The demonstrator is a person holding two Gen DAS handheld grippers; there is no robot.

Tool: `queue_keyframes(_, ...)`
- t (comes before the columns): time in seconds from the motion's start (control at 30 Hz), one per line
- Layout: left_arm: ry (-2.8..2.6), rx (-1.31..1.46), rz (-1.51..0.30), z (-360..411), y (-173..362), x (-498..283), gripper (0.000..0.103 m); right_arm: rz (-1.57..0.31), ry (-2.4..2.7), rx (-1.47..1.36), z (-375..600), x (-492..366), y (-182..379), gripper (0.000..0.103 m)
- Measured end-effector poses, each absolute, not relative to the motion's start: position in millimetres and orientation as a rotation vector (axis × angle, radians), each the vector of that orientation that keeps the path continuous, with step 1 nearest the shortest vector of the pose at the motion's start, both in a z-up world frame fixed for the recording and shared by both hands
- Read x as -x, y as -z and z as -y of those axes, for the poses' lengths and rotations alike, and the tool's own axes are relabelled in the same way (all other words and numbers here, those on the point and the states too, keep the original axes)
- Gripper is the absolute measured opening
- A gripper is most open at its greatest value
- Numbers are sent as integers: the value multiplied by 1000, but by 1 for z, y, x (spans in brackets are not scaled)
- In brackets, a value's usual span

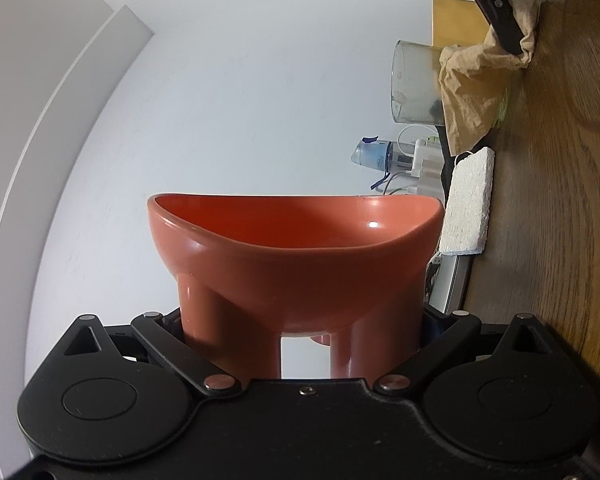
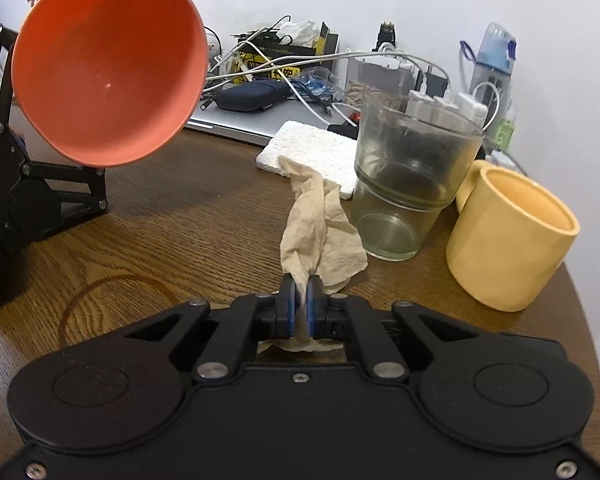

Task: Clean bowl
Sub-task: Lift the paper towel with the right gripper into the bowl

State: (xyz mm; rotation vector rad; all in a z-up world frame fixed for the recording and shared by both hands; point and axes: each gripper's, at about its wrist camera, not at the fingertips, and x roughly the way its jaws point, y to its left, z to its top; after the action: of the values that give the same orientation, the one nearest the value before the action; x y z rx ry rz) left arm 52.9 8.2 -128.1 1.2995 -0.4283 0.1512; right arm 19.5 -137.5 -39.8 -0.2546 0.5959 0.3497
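An orange footed bowl (image 1: 300, 264) is held off the table by its legs, between the wide-set jaws of my left gripper (image 1: 300, 320). In the right wrist view the bowl (image 2: 108, 68) hangs at the upper left, tilted so its empty inside faces me. My right gripper (image 2: 300, 292) is shut on a crumpled beige paper towel (image 2: 320, 220), whose free end lies on the wooden table (image 2: 160, 220). The left wrist view shows the same towel (image 1: 472, 88) at the upper right, pinched by the right gripper (image 1: 516, 46).
A murky glass tumbler (image 2: 412, 184) stands just right of the towel, with a yellow mug (image 2: 508, 236) beside it near the table's right edge. A white sponge (image 2: 312, 152) lies behind the towel. A laptop (image 2: 236, 120), cables and a bottle (image 2: 494, 56) line the back wall.
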Motion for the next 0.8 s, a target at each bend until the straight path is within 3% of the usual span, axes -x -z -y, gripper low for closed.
queue_keyframes(0.17,-140,-1296,437,-12,126,-50,96,-516,-316,512,123,1,42,6)
queue_keyframes(0.37,-129,-1293,445,-13,124,-52,96,-268,-269,1096,109,31,49,6)
queue_keyframes(0.63,-113,-1289,457,-17,124,-52,96,-80,-243,1460,106,46,56,6)
queue_keyframes(0.8,-97,-1284,470,-21,124,-45,97,151,-222,1717,102,53,70,6)
